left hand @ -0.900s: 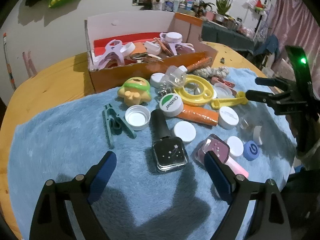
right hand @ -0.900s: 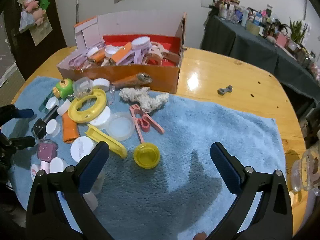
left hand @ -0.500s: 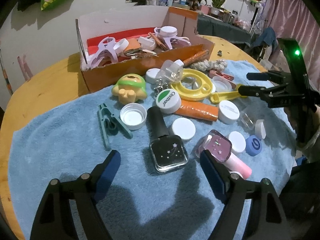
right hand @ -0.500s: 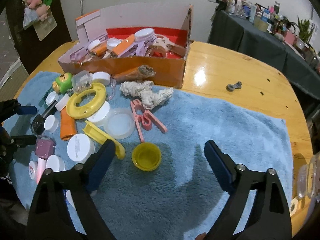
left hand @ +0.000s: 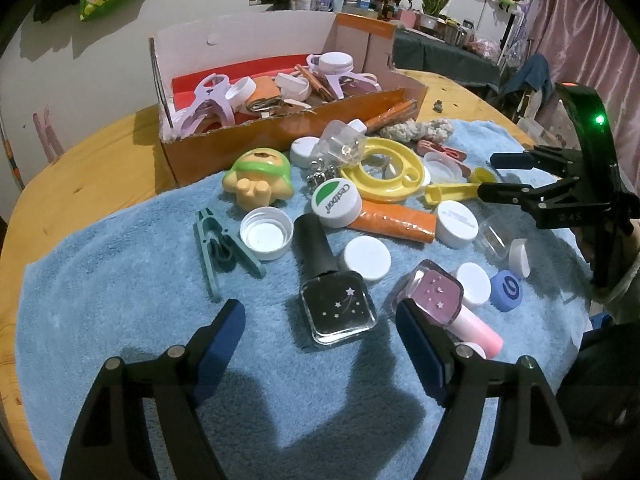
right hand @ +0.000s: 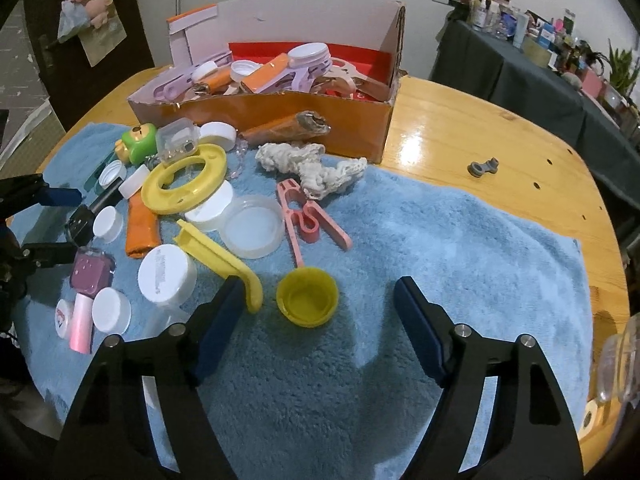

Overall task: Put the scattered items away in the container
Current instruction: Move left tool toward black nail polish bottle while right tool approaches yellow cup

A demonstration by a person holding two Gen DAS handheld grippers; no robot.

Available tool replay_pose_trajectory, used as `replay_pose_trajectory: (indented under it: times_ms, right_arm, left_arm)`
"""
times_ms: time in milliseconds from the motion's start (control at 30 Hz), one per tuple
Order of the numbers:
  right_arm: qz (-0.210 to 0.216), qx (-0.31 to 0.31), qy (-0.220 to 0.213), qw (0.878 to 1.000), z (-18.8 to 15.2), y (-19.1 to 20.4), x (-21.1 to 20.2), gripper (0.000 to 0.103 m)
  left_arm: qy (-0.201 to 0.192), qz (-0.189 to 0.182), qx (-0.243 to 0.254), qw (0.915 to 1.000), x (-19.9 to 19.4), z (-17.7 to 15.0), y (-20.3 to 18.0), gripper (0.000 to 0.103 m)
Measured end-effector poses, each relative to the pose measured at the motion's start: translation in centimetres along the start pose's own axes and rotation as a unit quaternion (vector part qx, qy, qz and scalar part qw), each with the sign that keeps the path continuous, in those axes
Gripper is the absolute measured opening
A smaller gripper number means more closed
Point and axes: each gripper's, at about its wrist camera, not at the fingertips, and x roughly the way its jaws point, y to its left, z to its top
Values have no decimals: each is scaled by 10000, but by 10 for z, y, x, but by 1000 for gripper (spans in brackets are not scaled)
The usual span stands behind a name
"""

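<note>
Scattered caps, clips and bottles lie on a blue towel (left hand: 120, 280) in front of an orange cardboard box (left hand: 256, 140) that holds several items. My left gripper (left hand: 320, 316) is open just above the towel, with a black nail polish bottle (left hand: 338, 308) lying between its fingertips, untouched. A pink nail polish bottle (left hand: 438, 294) lies by its right finger. My right gripper (right hand: 318, 292) is open too, and a yellow cap (right hand: 307, 302) sits between its fingertips with space on both sides. Each gripper also shows in the other view, the right gripper (left hand: 490, 175) and the left gripper (right hand: 70, 222).
A yellow ring (right hand: 186, 180), an orange tube (right hand: 140, 224), white lids (right hand: 166, 276), a pink clip (right hand: 308, 220), white rope (right hand: 312, 164) and a green toy (left hand: 258, 184) crowd the towel's middle. A grey part (right hand: 484, 168) lies on the bare wooden table (right hand: 500, 128). A glass jar (right hand: 618, 364) stands at the right edge.
Both grippers have come lower and closer, the left over the black bottle, the right over the yellow cap. Their finger gaps look slightly narrower. No object has moved.
</note>
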Motion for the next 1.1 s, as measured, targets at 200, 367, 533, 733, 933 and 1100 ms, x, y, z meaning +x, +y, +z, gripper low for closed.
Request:
replay_pose_trajectory:
  times_ms: [200, 367, 533, 733, 933, 1100]
  right_arm:
    - [-185, -120, 65, 9997, -6, -4, -4, 76]
    - [-356, -264, 58, 9990, -7, -4, -1, 76]
    - [-315, -403, 46, 9987, -4, 1, 5, 67]
    - [-176, -391, 62, 9991, -3, 2, 6, 60]
    - [17, -273, 78, 9996, -4, -3, 4, 54]
    - [53, -268, 71, 9996, -3, -2, 4, 48]
  left_arm:
    - [35, 14, 38, 10000, 0, -2, -1, 79]
    - [64, -2, 72, 10000, 2, -2, -3, 79]
    - [57, 8, 62, 10000, 2, -1, -3, 79]
    - [70, -72, 35, 9999, 1, 0, -3, 73]
    - [82, -110, 32, 9999, 2, 0, -2, 64]
    - [82, -136, 23, 9999, 3, 1, -2, 63]
